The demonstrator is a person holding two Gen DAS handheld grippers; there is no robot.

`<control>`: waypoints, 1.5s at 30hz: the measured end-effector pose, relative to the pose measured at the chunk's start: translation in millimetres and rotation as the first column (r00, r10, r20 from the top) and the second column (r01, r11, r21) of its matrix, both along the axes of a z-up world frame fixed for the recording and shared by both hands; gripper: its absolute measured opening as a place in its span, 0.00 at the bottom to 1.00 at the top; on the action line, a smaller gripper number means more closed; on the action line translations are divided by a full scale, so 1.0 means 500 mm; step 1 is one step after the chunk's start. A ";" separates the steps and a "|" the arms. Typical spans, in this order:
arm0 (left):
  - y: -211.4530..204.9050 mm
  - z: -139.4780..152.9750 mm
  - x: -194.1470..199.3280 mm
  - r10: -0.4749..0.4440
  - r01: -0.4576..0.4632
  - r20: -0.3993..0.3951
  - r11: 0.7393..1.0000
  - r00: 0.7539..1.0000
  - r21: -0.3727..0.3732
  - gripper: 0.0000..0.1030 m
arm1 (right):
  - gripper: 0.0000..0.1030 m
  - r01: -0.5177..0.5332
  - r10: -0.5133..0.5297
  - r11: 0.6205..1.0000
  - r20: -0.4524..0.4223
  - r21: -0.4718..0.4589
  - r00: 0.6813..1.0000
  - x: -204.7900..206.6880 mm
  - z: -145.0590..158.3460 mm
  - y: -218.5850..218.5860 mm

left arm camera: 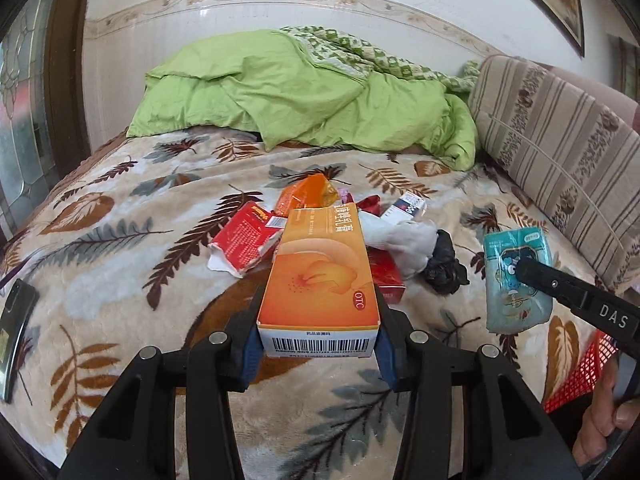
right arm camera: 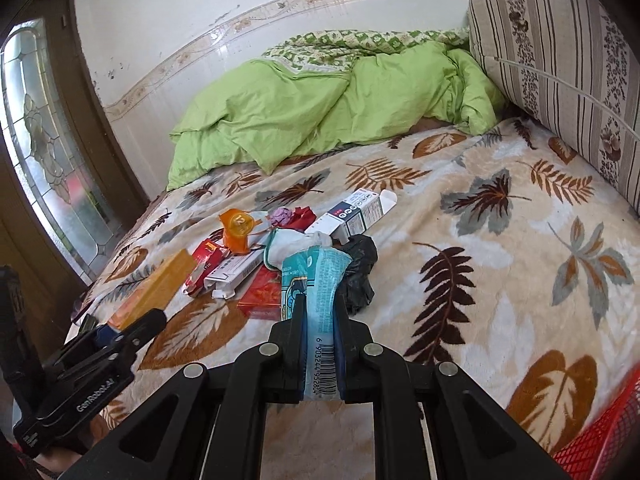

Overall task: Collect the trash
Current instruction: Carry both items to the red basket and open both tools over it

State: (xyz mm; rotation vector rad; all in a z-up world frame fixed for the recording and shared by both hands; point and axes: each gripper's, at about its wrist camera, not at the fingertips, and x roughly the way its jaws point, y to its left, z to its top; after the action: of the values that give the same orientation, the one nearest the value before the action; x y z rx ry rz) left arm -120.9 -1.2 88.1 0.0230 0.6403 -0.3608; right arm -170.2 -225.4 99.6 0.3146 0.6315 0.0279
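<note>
My left gripper (left arm camera: 319, 344) is shut on a long orange medicine box (left arm camera: 320, 272), held above the bed; the same orange box (right arm camera: 154, 292) shows at the left of the right wrist view with the left gripper (right arm camera: 120, 330) behind it. My right gripper (right arm camera: 318, 320) is shut on a teal tissue pack (right arm camera: 314, 296); that tissue pack (left arm camera: 516, 280) appears at the right in the left wrist view, pinched by the right gripper's fingers (left arm camera: 532, 274). A trash pile lies on the leaf-print blanket (right arm camera: 500, 240): red cartons (left arm camera: 244, 240), an orange wrapper (left arm camera: 304, 196), white crumpled paper (left arm camera: 404, 240), a black bag (left arm camera: 444, 268), a white box (right arm camera: 356, 210).
A green duvet (left arm camera: 296, 92) is bunched at the far end by the tiled wall. A striped cushion (left arm camera: 560, 156) lines the right side. A red mesh basket (right arm camera: 600, 440) sits at the near right corner. A dark phone (left arm camera: 16, 328) lies at the bed's left edge.
</note>
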 end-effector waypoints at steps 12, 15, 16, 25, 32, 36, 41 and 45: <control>-0.039 -0.007 -0.019 -0.048 0.045 0.041 0.997 0.998 0.063 0.44 | 0.11 -0.001 0.001 1.000 -0.021 0.015 1.000 0.016 -0.009 0.002; -0.048 -0.003 -0.028 -0.066 0.061 0.059 0.995 0.996 0.075 0.44 | 0.11 0.003 -0.002 1.000 -0.014 0.023 1.000 0.012 -0.004 0.000; -0.053 0.001 -0.034 -0.076 0.071 0.067 0.995 0.995 0.076 0.44 | 0.11 0.006 -0.005 1.000 -0.013 0.026 1.000 0.009 -0.002 -0.004; -0.140 0.046 -0.119 -0.281 0.278 0.078 0.960 0.957 0.041 0.44 | 0.11 0.074 -0.076 0.989 0.014 0.125 0.997 -0.135 0.040 -0.092; -0.287 0.089 -0.223 -0.537 0.538 0.042 0.843 0.843 -0.021 0.44 | 0.11 0.307 -0.309 0.943 -0.005 0.131 0.951 -0.315 0.062 -0.260; -0.382 0.092 -0.280 -0.662 0.661 -0.009 0.748 0.749 -0.054 0.44 | 0.11 0.449 -0.448 0.884 -0.040 0.131 0.893 -0.409 0.054 -0.359; -0.503 0.079 -0.343 -0.767 0.763 -0.081 0.641 0.636 -0.082 0.44 | 0.13 0.576 -0.570 0.806 -0.085 0.136 0.817 -0.489 0.032 -0.442; -0.564 0.059 -0.362 -0.800 0.795 -0.129 0.599 0.586 -0.095 0.49 | 0.27 0.630 -0.618 0.763 -0.122 0.142 0.777 -0.514 0.017 -0.487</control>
State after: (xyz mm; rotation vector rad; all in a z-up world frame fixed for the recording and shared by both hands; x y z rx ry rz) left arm -301.8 -283.2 117.8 0.2721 0.7615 -1.2785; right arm -427.4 -468.9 107.9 0.6927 0.5659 -0.5819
